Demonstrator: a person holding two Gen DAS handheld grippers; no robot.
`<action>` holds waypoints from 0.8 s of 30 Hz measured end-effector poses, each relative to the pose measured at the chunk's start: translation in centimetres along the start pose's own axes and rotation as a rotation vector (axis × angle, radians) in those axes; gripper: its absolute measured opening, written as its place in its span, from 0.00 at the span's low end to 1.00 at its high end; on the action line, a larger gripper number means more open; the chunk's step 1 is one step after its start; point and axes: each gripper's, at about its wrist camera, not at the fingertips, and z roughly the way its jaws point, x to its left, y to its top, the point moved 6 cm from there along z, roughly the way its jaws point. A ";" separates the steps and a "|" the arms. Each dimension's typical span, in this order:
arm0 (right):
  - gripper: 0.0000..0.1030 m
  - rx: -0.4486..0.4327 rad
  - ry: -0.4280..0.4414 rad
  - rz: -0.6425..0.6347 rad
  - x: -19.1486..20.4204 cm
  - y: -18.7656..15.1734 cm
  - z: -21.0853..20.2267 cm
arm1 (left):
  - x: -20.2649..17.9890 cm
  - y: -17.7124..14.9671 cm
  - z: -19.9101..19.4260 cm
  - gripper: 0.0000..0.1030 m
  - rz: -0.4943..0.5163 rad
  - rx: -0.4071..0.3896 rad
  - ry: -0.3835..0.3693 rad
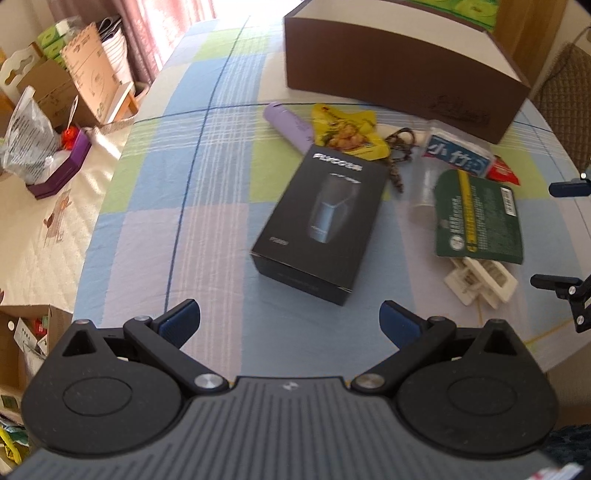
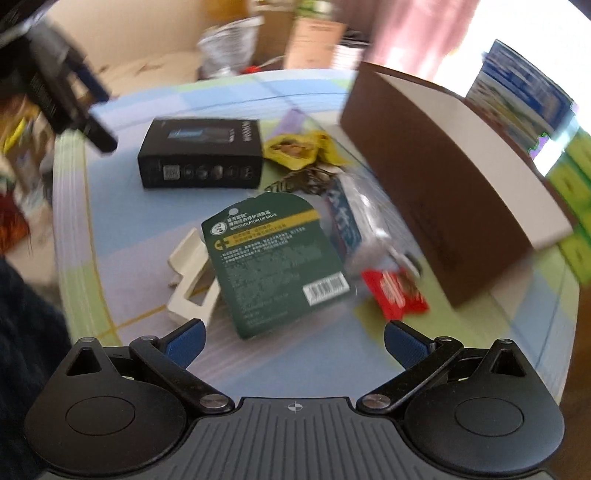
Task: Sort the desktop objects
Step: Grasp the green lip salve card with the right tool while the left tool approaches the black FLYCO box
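Both sets of jaws gape wide, empty: left gripper (image 1: pixel 290 321) low in frame before the black shaver box (image 1: pixel 317 225), right gripper (image 2: pixel 293 341) before the green lip-salve card (image 2: pixel 275 258). Beyond, a blurred, seemingly toothpaste pack (image 2: pixel 347 218), then the brown box (image 1: pixel 399 70) at upper right.

Place: a lived-in home room.
Table: round, under a checked pastel tablecloth (image 1: pixel 192 184).
Upper left: pink curtains (image 1: pixel 147 33), stacked cardboard boxes (image 1: pixel 85 74), a quilted bed cover (image 1: pixel 55 206).
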 end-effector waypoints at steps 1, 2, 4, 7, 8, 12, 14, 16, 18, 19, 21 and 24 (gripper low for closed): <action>0.98 0.004 0.005 -0.024 -0.1 0.1 0.6 | 0.3 0.1 0.2 0.99 -0.008 0.004 0.004; 0.98 0.008 0.013 -0.045 -0.3 0.3 1.1 | 0.6 0.2 0.4 0.99 -0.015 0.008 0.009; 0.98 0.009 0.028 -0.079 -0.6 0.6 2.0 | 1.2 0.5 0.8 0.99 -0.027 0.015 0.015; 0.95 0.001 0.056 -0.134 -0.7 1.3 3.0 | 1.8 0.9 1.2 0.99 -0.033 0.021 0.024; 0.91 0.001 0.070 -0.151 -0.7 1.5 3.2 | 1.9 1.1 1.4 0.99 -0.033 0.024 0.026; 0.84 0.008 0.109 -0.208 -0.4 2.6 4.4 | 2.4 1.7 1.9 0.99 -0.028 0.032 0.032; 0.84 0.001 0.132 -0.218 -0.4 3.1 4.8 | 2.5 2.0 2.2 0.99 -0.025 0.036 0.033; 0.84 0.011 0.182 -0.218 -0.4 3.5 5.2 | 2.6 2.2 2.4 0.99 -0.021 0.039 0.032; 0.84 0.020 0.199 -0.220 -0.6 4.0 5.7 | 2.6 2.5 2.6 0.99 -0.016 0.042 0.032; 0.84 0.031 0.217 -0.216 -0.7 4.1 6.1 | 2.6 2.6 2.8 0.99 -0.014 0.043 0.031; 0.84 0.044 0.242 -0.192 -1.1 4.4 6.8 | 2.6 2.8 3.0 0.99 -0.010 0.048 0.027; 0.84 0.073 0.290 -0.135 -1.7 4.6 7.5 | 2.6 3.1 3.4 0.99 -0.003 0.052 0.022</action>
